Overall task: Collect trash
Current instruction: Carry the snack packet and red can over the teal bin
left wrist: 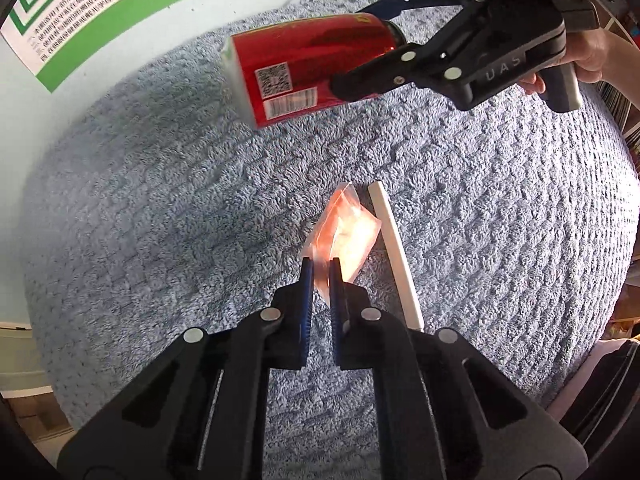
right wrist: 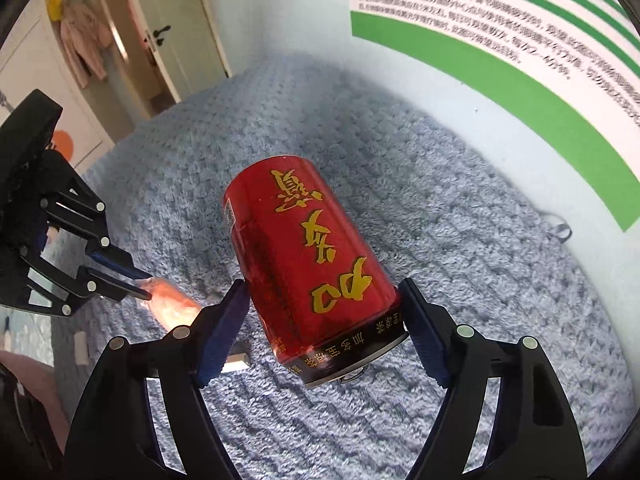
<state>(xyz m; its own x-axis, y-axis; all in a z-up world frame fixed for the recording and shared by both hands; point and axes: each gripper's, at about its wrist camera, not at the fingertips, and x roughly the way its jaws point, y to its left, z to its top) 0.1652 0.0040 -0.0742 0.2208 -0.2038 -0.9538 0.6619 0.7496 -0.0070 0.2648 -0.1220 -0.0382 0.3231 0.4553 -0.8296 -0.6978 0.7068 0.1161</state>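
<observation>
From the left wrist camera, the left gripper (left wrist: 322, 270) has its jaws drawn together on the near edge of a translucent orange wrapper (left wrist: 346, 236), which is pinched between the blue pads over the blue-grey textured blanket (left wrist: 160, 208). Just right of the wrapper a white stick (left wrist: 394, 248) lies on the blanket. At the far side the right gripper (left wrist: 372, 52), held by a hand (left wrist: 592, 56), is clamped across a red can (left wrist: 296, 68) that is tilted and clear of the blanket. From the right wrist camera, the right gripper (right wrist: 324, 312) holds the red can (right wrist: 308, 264) between its blue pads near the can's black-banded end, jaws wide around it. At far left the left gripper (right wrist: 144, 284) pinches the orange wrapper (right wrist: 172, 304). A green-bordered poster (right wrist: 520, 40) hangs on the far wall.
</observation>
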